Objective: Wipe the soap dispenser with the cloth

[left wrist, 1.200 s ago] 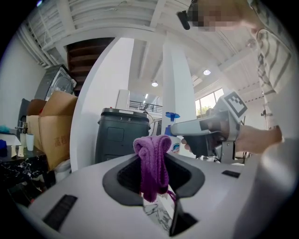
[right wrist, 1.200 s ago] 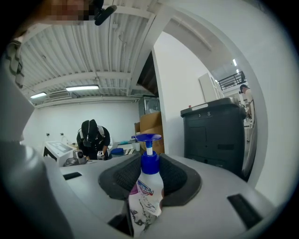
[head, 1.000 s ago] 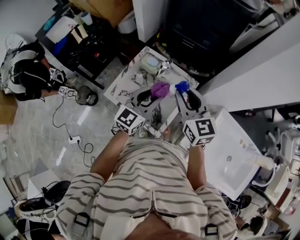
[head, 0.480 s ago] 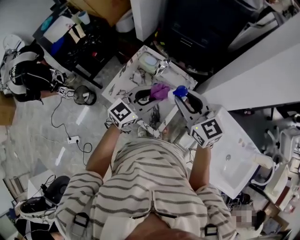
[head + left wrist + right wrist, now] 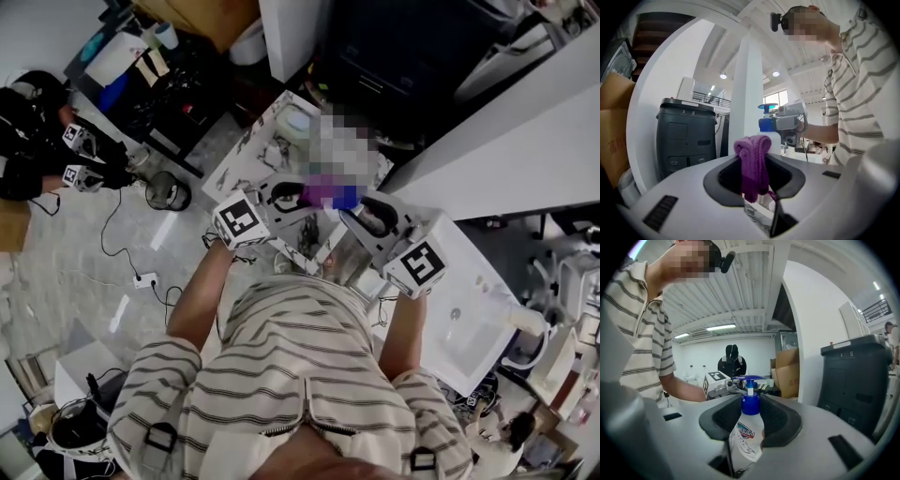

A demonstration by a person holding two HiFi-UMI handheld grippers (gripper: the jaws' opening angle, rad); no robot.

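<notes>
Over the marble table (image 5: 255, 152), left gripper (image 5: 757, 190) pinches the cloth (image 5: 752, 159) and right gripper (image 5: 747, 446) clamps the dispenser (image 5: 749, 425); best to hold it steady and rub all round.

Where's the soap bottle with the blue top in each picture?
Head view: soap dispenser in the middle, just below the blurred patch; only its blue top shows.
Left gripper view: dispenser at centre, right behind the purple cloth.
Right gripper view: dispenser at bottom centre, big, between the jaws.
Shared landmark: the striped shirt, at right in the left gripper view and at left in the right gripper view.
</notes>
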